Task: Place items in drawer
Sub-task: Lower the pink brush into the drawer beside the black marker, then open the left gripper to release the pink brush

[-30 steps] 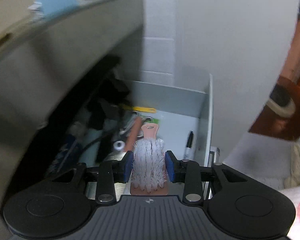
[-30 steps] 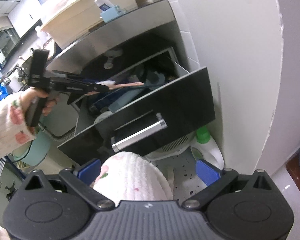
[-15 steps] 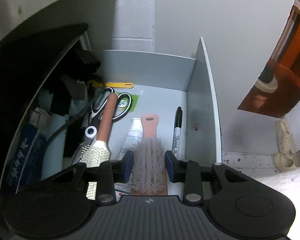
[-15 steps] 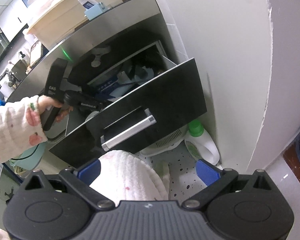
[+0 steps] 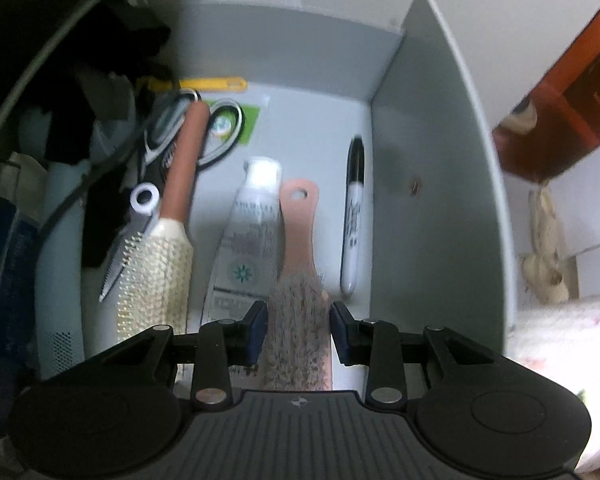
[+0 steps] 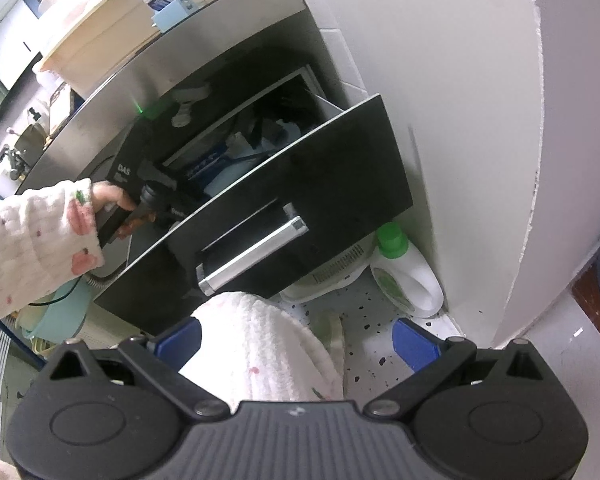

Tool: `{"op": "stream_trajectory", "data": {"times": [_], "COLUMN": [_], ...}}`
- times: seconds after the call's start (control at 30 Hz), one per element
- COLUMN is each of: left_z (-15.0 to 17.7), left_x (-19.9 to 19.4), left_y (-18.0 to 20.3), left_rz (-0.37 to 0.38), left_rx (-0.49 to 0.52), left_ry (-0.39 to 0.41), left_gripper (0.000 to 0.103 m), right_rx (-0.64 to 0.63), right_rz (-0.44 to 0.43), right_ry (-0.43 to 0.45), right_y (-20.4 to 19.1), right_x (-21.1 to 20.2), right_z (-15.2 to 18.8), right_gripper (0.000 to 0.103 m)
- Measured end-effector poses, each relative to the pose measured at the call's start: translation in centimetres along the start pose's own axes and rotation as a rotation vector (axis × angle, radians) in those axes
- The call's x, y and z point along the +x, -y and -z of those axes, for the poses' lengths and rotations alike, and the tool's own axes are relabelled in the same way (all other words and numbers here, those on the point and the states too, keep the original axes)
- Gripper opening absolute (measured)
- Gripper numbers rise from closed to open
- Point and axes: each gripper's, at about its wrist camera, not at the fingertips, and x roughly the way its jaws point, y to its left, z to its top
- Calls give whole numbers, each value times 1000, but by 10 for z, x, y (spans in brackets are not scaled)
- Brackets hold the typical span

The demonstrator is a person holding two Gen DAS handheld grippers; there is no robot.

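1. In the left wrist view the left gripper [image 5: 299,330] sits low inside the open drawer [image 5: 428,208], its blue pads [image 5: 256,326] set on either side of the bristle head of a pink-handled brush [image 5: 300,240]. A thin gap shows between the right pad and the bristles, so I cannot tell whether the jaws grip the brush or have let it go.
2. The brush lies lengthwise on the grey drawer floor, its handle with the hanging hole pointing toward the back wall.
3. Just left of the brush, touching its handle, lies a white tube [image 5: 248,236] with its cap toward the back. Just right of it lies a black marker [image 5: 353,216], close along the drawer's right wall.
4. Further left rests a round hairbrush [image 5: 160,264] with a cream bristle head and a brown handle, and a white-handled comb-like tool [image 5: 130,236] lies against it.
5. Beyond these, scissors [image 5: 216,136] with black loops lie over a green packet, and a yellow tool [image 5: 212,84] lies near the back wall.
6. In the right wrist view the right gripper [image 6: 296,340] hangs wide open and holds nothing, with a knee in white fleece between the spread fingers.
7. Farther off, the black drawer front with its silver handle [image 6: 252,256] stands pulled out, and a green-capped detergent bottle [image 6: 404,272] stands on the speckled floor beside it.
8. Behind the drawer front the left hand [image 6: 112,204] holds the left gripper, dipped into the drawer.
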Motion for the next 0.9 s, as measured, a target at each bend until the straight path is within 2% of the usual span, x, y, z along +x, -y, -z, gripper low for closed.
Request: {"op": "stream_trajectory", "data": {"times": [0.3,0.53,0.83,0.9], "left_z": [3,6,11,16], "left_x": [25,-5,-43,-62], "left_y": [5,11,18,19], "left_rz": [-51,-110,-185,-187], "left_rx": [63,70,78,41], "left_ry": [-90,-58,-17,28], "left_gripper": [35,49,50,57], "right_rx": [7,-1,-19,-29], "right_rz": [-6,-14,-27,-34], "right_ry": [1,13,29,29], "right_y": [1,-2,-7,-10], "right_x": [4,1,-2,-2], "right_z": [1,1,2,3], "right_gripper": [102,102,102,102]}}
